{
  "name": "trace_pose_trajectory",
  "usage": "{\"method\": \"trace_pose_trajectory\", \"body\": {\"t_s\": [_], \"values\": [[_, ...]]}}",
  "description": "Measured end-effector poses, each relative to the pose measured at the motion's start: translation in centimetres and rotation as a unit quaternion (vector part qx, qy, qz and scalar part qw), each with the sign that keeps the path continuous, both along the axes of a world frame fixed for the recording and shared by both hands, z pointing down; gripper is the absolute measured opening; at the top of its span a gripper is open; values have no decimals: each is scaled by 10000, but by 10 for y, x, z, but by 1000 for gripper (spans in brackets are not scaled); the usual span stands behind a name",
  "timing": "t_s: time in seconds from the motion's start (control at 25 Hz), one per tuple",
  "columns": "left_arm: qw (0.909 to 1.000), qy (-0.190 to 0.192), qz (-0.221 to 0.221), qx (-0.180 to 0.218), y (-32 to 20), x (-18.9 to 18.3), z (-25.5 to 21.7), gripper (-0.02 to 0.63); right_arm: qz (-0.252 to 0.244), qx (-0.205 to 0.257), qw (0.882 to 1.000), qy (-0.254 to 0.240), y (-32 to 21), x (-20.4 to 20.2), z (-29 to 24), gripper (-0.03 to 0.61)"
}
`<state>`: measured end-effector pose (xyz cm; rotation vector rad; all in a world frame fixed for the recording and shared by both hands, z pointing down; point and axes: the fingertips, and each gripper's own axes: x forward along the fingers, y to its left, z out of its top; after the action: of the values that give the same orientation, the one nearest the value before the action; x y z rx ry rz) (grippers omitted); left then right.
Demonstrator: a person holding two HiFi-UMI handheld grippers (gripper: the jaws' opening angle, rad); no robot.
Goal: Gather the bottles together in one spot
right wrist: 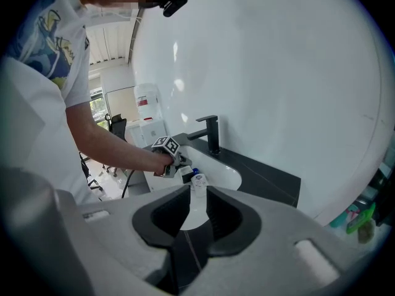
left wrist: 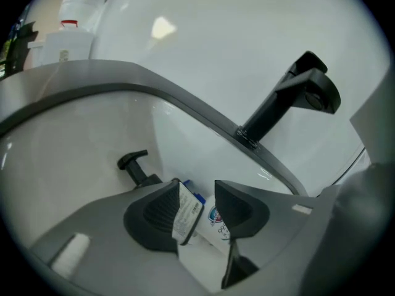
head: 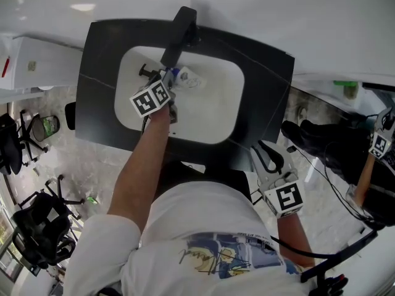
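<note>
Reaching into the sink (head: pixel 210 113), the left gripper (head: pixel 174 82) (left wrist: pixel 197 193) has its jaws apart with a white bottle (left wrist: pixel 214 219) (head: pixel 189 79) between them, label against the left jaw. The faucet (left wrist: pixel 290 100) is just beyond the tips, to the right. The right gripper (right wrist: pixel 197 196) (head: pixel 265 156) is open and empty, held back off the sink, the bottle well ahead of it.

Two grippers are counted, left gripper (left wrist: pixel 203 209) and right gripper (right wrist: pixel 196 216); one faucet (left wrist: pixel 290 100), one basin (left wrist: pixel 74 147), one drain stopper (left wrist: pixel 134 164); apparently two overlapping bottles, a blue-capped bottle (left wrist: pixel 185 211) and a white bottle (left wrist: pixel 217 222).
</note>
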<state>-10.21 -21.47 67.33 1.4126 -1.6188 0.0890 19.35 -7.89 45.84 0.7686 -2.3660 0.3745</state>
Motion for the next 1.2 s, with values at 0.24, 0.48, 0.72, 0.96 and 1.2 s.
{"method": "trace_pose_trajectory", "body": {"t_s": [0.24, 0.48, 0.72, 0.96, 1.2], "values": [[9983, -108, -562, -51, 7, -47, -5, 192, -32, 34, 10000, 6, 3, -19, -5, 81], [9939, -16, -976, -510, 13, -79, 19, 215, 71, 13, 10000, -7, 3, -30, -8, 81], [9850, 476, -1475, -761, 8, -95, 46, 212, 255, -118, 9996, 31, 12, -35, -4, 81], [9822, 548, -1554, -907, 5, -95, 60, 180, 436, -149, 9988, 151, 16, -33, -5, 81], [9810, 282, -1574, -1100, -2, -93, 63, 160, 502, -142, 9984, 212, 20, -33, -6, 80]]}}
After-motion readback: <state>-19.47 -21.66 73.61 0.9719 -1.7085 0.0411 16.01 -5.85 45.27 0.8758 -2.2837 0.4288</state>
